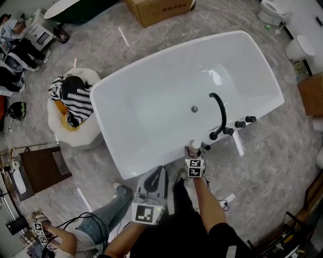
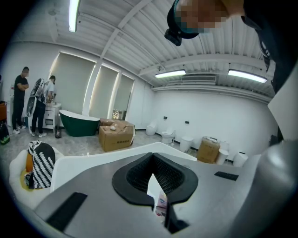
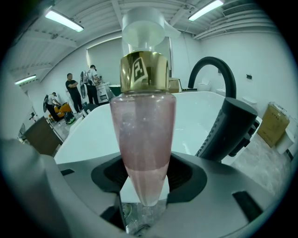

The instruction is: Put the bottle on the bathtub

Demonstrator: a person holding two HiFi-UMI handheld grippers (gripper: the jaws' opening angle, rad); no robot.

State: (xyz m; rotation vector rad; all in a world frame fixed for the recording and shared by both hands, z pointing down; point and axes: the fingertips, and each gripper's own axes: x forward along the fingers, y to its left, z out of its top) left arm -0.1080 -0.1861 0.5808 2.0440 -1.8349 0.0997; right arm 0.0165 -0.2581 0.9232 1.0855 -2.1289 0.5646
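Note:
My right gripper (image 1: 194, 154) is shut on the bottle (image 1: 193, 146), holding it over the near rim of the white bathtub (image 1: 171, 50), just left of the black knobs (image 1: 239, 123). In the right gripper view the bottle (image 3: 144, 139) stands upright between the jaws of the right gripper (image 3: 142, 204): tapered, pink, with a gold collar and a pale cap. The curved black faucet (image 3: 214, 65) rises behind it to the right. My left gripper (image 1: 156, 174) hovers at the tub's near edge, left of the right one. Its jaws (image 2: 158, 204) are shut on nothing.
A round white stool (image 1: 81, 136) with a black-and-white striped cloth (image 1: 75, 98) stands left of the tub. A cardboard box (image 1: 159, 10) and toilets (image 1: 275, 10) lie beyond it. A dark cabinet (image 1: 43, 169) is at the near left. People stand by a green tub (image 2: 79, 123).

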